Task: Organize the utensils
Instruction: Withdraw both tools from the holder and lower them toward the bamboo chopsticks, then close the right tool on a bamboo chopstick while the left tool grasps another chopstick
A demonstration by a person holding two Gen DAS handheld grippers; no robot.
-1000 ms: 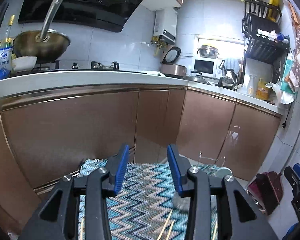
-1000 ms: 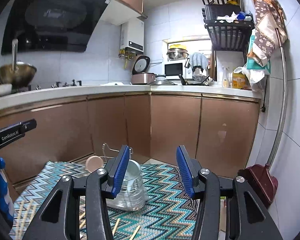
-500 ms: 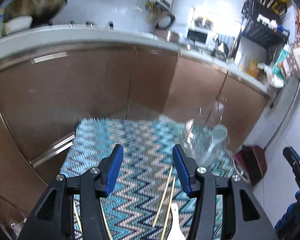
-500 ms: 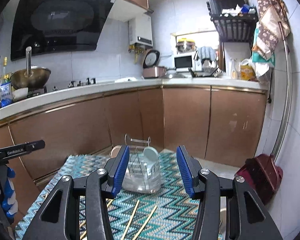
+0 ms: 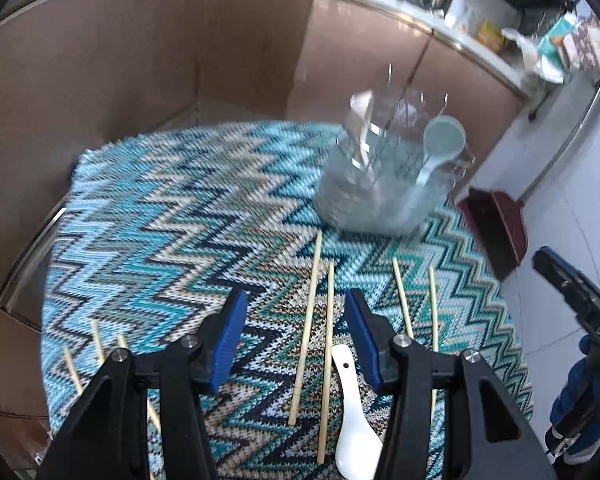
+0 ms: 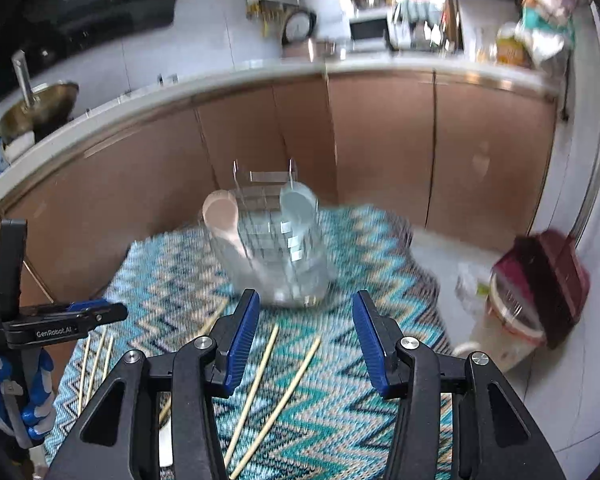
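— So where did the left claw (image 5: 294, 338) stand?

— It was spread wide, blue pads apart, gripping nothing, tilted down over the zigzag cloth (image 5: 172, 216). Two chopsticks (image 5: 318, 320) lay on the cloth between its fingers, side by side, running away from the camera. A white spoon (image 5: 354, 412) lay just beside them, handle end up close by the right finger.

— Touching the finger?

— I could not tell; the finger covered part of the bowl end.

— And further out?

— Another pair of sticks (image 5: 416, 304) lay to the right of that finger, and three shorter-looking ones (image 5: 96, 344) showed left of the claw, partly hidden by its frame. Beyond them all stood the clear holder (image 5: 380, 196) on the far right part of the cloth, well apart from the claw. A pale blue spoon (image 5: 440, 148) and a tan spoon (image 5: 362, 120) stood in it, bowls up. The view was blurred.

— The right claw (image 6: 304, 340)?

— Likewise unclenched and empty, above the near part of the cloth (image 6: 360, 420). Two sticks (image 6: 276, 384) lay slanted between its fingers. The holder (image 6: 276, 252) stood straight ahead past the fingertips, the tan spoon (image 6: 222, 216) at its left, the blue one (image 6: 296, 204) at its right.

— Anything beside the cloth?

— Brown cabinets (image 6: 380, 152) behind, and a dark red dustpan (image 6: 548, 276) on the floor to the right.
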